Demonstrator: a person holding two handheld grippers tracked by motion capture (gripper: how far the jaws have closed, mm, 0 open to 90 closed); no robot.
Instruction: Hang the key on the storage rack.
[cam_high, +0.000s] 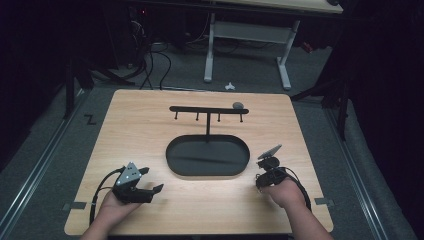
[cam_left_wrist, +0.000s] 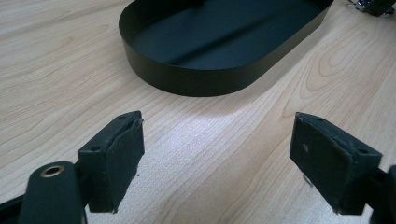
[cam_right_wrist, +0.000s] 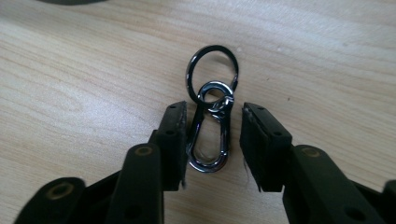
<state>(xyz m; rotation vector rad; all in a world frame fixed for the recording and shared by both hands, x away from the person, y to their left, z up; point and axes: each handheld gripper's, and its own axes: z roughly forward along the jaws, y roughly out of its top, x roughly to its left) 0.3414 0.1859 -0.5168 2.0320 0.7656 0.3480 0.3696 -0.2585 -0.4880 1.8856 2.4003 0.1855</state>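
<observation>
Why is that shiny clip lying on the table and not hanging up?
Nothing looks broken or spilled. The metal clip with its ring lies flat on the table, between the jaws of the right gripper. The hooks on the black stand hang bare, and its tray holds nothing.

Pale wood-grain counter (cam_left_wrist: 56, 84) here, smooth with a soft sheen where the light pools just short of the tray (cam_left_wrist: 205, 79). That tray looks like thin metal, coated matt black, its wall even and its floor faintly reflective. Over to the key clip (cam_right_wrist: 208, 140): polished dark metal, glossy, throwing bright highlights, and the ring (cam_right_wrist: 212, 65) linked to it carries the same mirror-like finish. The right claw (cam_right_wrist: 212, 144) has matt black pads (cam_right_wrist: 175, 140), slightly rough, frayed along their edges. The left claw (cam_left_wrist: 217, 163) shows dull black pads (cam_left_wrist: 119, 158) too, scuffed and dusty, with a brassy metal insert (cam_left_wrist: 51, 171) set in smooth black plastic.
</observation>
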